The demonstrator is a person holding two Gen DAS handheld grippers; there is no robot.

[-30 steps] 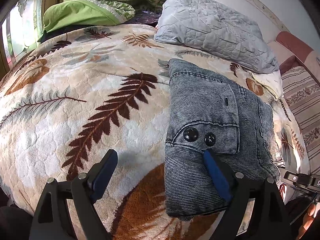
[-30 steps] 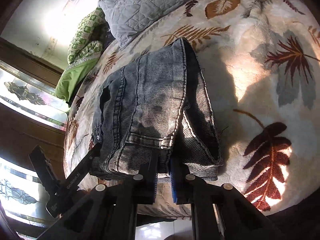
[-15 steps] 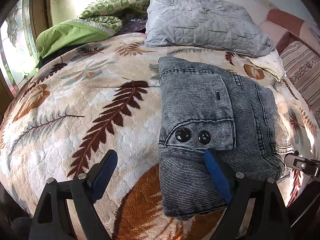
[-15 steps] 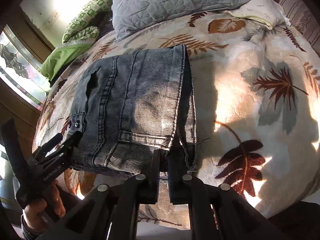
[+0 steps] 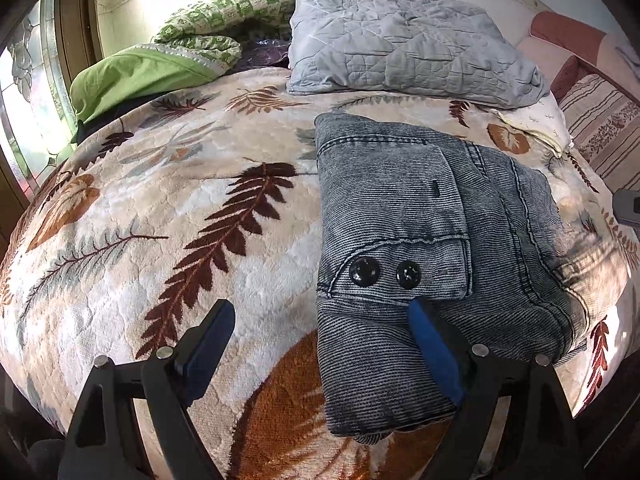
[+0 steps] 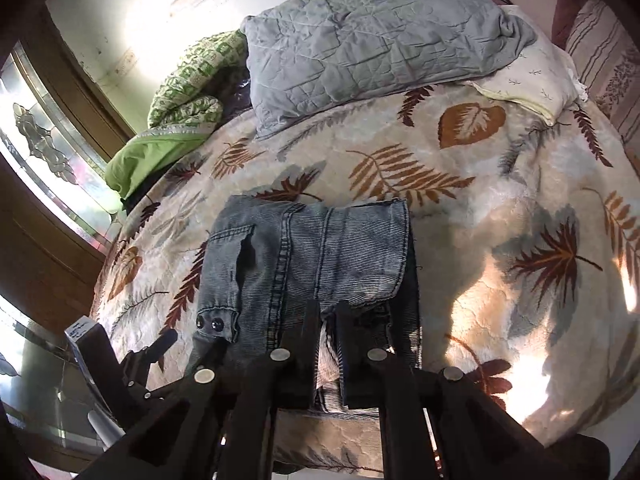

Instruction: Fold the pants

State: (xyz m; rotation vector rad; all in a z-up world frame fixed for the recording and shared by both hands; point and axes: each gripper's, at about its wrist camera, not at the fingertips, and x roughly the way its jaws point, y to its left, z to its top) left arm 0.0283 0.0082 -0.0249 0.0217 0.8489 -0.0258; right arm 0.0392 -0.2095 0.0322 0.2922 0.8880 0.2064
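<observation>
Pants: grey-blue washed denim with fine ribbing, two black snap buttons, folded into a compact rectangle on the near half of the bed, near edge at the mattress edge.

Left gripper: black frame, blue pads; jaws spread wide. Right pad lies on the denim just below the buttons; left pad hangs over bare blanket. Grips nothing.

Right gripper: jaws nearly together at the bundle's near right edge, apparently pinching a layer of cloth; the contact is shadowed, so this is a judgement.

Step in hand: final tidying of the fold, judged nearly complete. Next move likely calls for releasing the pinched edge without dragging the top layer, then pressing or squaring the stack.

Support: plush cream blanket printed with brown and grey leaves, soft enough to let layers creep.

Surroundings: grey quilted pillow beyond the pants, apart from them; green bedding far left; striped cushion far right. Nothing obstructs the bundle.
</observation>
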